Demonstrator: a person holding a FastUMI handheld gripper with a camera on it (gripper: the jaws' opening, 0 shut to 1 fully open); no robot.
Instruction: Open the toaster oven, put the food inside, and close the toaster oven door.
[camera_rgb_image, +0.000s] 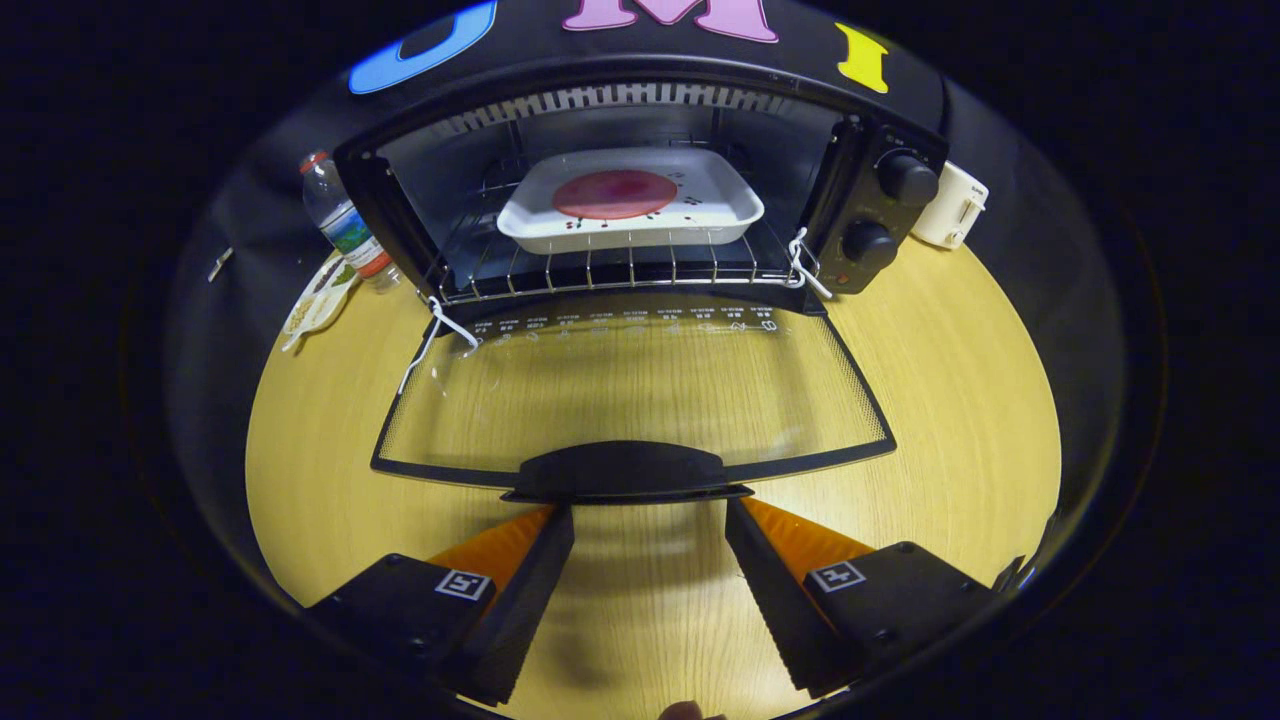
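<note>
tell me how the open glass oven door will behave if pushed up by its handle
The clear glass oven door probably swings stiffly on its rear hinges. Its black curved handle looks smooth, so the open hand-held gripper may slip. The glass is likely fragile if slammed.

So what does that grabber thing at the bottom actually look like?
The gripper has two long black fingers, wedge-shaped and ribbed on their inner faces, with orange panels along their outer sides. Each sits on a black block bearing a small square black-and-white marker. They stand open, tips just short of the oven door's handle.

Door (640, 390) markings — and dial (906, 180) labels (tiny) — stay unreadable.
</note>
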